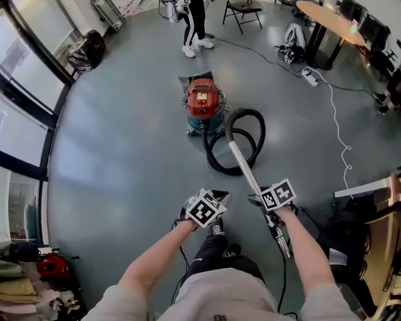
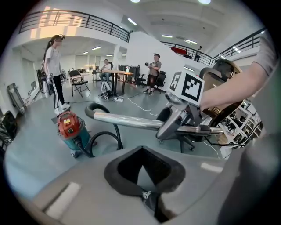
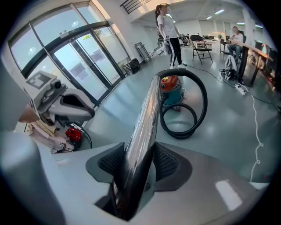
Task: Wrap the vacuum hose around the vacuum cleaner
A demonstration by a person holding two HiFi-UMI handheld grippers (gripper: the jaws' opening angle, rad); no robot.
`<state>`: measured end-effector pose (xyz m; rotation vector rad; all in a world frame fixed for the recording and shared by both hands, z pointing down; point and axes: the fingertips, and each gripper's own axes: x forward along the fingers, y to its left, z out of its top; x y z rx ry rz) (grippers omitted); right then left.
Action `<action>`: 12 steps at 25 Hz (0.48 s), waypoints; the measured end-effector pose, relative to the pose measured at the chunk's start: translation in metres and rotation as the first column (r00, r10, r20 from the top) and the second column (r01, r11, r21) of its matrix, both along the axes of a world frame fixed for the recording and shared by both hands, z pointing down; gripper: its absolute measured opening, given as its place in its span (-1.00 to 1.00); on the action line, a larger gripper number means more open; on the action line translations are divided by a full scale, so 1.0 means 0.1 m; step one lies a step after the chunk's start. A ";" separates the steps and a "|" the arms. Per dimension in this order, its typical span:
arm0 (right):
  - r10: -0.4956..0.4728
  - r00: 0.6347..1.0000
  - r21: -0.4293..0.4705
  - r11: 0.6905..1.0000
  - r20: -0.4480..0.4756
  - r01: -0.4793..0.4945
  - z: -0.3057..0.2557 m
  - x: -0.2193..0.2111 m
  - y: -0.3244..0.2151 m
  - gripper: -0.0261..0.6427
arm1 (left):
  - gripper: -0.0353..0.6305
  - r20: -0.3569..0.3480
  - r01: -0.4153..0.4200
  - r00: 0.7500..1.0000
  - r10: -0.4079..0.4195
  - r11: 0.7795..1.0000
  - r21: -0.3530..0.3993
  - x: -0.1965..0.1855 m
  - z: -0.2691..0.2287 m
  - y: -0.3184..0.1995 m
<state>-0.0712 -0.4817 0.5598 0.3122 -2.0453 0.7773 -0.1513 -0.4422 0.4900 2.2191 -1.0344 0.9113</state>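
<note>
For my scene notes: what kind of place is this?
Probably a large open workspace or lab hall: a balcony railing overhead, tall glass doors, and a long table at the side.

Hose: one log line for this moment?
right claw: shut on wand | left claw: open, empty | hose: looped beside vacuum, unwrapped

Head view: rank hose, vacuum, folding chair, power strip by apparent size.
1. hose: its loops span the widest area.
2. vacuum.
3. chair: near the vacuum's size, but farther off and cut by the top edge, so this rank is unsure.
4. power strip: clearly smallest.
</note>
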 end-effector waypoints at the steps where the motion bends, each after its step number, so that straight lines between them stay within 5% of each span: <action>1: -0.014 1.000 0.002 1.000 -0.018 0.014 0.02 0.00 -0.05 -0.25 | -0.88 -0.005 -0.014 1.000 0.014 1.000 0.020 -0.04 -0.01 -0.15; 9: -0.177 0.973 0.016 0.983 -0.147 0.181 0.28 0.07 -0.41 -0.26 | -0.88 0.119 -0.204 0.975 0.190 0.972 0.119 -0.11 0.17 -1.20; 12: -0.249 0.956 0.009 0.967 -0.154 0.254 0.41 0.13 -0.59 -0.26 | -0.81 0.200 -0.294 0.943 0.264 0.946 0.136 -0.02 0.41 -1.52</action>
